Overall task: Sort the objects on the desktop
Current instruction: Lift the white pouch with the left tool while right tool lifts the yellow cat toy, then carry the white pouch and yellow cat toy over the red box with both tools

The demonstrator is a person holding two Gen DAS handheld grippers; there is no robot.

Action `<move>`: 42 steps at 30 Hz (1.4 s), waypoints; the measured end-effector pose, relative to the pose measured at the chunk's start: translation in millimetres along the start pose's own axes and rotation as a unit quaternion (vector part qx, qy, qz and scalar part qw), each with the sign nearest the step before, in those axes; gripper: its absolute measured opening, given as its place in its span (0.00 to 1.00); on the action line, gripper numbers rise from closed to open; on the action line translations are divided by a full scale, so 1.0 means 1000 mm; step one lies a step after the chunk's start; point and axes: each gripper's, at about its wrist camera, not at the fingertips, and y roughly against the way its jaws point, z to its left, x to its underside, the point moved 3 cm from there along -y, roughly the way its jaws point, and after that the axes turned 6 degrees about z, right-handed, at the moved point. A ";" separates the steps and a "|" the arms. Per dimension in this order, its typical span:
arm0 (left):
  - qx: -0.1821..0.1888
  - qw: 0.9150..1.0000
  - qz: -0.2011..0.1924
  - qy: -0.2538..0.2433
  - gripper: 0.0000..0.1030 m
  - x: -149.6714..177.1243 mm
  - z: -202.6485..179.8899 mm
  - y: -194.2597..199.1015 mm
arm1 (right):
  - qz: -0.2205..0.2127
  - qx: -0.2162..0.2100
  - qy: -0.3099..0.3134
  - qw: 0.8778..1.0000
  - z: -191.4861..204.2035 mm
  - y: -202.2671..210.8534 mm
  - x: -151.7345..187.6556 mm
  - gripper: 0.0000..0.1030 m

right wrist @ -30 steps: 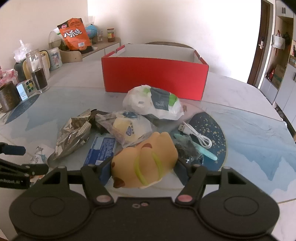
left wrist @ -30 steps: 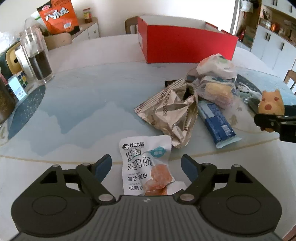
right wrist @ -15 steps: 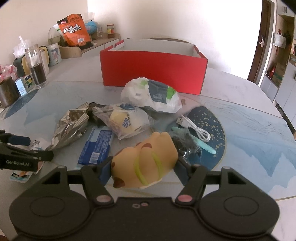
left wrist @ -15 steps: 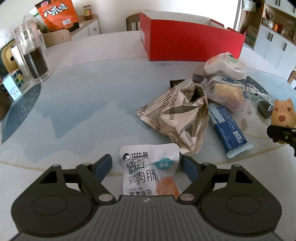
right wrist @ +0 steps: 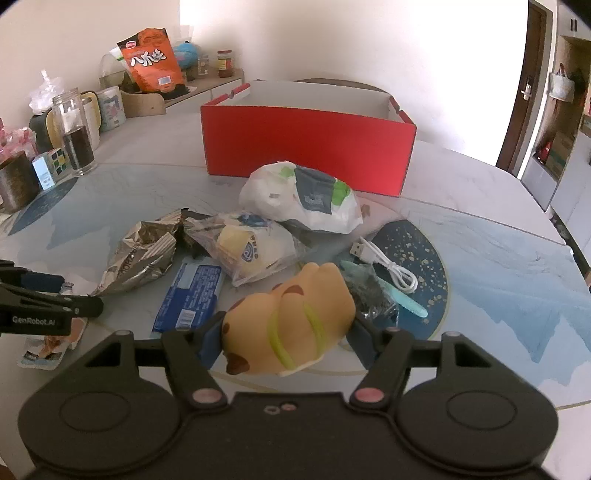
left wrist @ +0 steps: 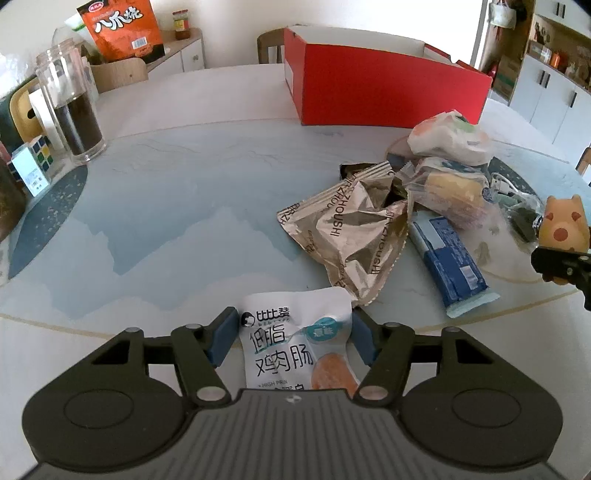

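Two grippers in frame, both low over the table (left wrist: pixel 192 221). Changes from a second ago: left gripper (left wrist: pixel 291 336) jaws were spread wide with clear table either side of the white snack packet (left wrist: pixel 295 343); now they are closing, blue pads right at the packet's edges, right pad touching, left pad just beside, grip not firm yet. The packet also sits deeper between the fingers, lower part hidden under the gripper body. It lies flat on the table at the near edge, just short of the crumpled foil bag (left wrist: pixel 354 232).

Right gripper (right wrist: pixel 286 332): no change, clamped on the yellow animal toy (right wrist: pixel 291 325), pads pressing both flanks, toy tilted on its side.

Pile unchanged: blue wrapper (right wrist: pixel 192 295) beside the foil bag, clear bag with a yellow bun (right wrist: pixel 251 251) behind it, white plastic bag (right wrist: pixel 303 203) further back, white USB cable (right wrist: pixel 384 266) and a teal stick (right wrist: pixel 384 291) on a dark speckled patch of the tabletop.

Surface: glossy round top, pale with a blue mountain print, gold line near the rim. Open red box (right wrist: pixel 306 147) stands behind the pile, well apart from both grippers.

Left edge of the table: glass jar (left wrist: pixel 70 107) partly full of dark stuff, cube puzzle (left wrist: pixel 31 166) near it. Sideboard behind holds an orange snack bag (left wrist: pixel 123 29). White walls, dark door on the right, grey cupboards.
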 end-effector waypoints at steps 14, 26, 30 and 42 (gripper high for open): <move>0.003 1.000 -0.024 0.002 0.62 0.003 -0.013 0.035 | -0.010 -0.003 0.006 1.000 -0.004 0.014 0.001 0.65; 0.010 0.997 -0.067 -0.025 0.62 -0.019 -0.044 0.073 | -0.034 -0.005 -0.003 0.999 -0.010 0.041 -0.002 0.65; 0.011 0.996 -0.083 -0.037 0.62 -0.032 -0.057 0.083 | -0.047 -0.009 -0.005 0.999 -0.014 0.052 -0.008 0.65; 0.016 0.992 -0.109 -0.056 0.62 -0.080 -0.073 0.096 | -0.064 -0.014 -0.018 0.998 -0.030 0.069 -0.038 0.65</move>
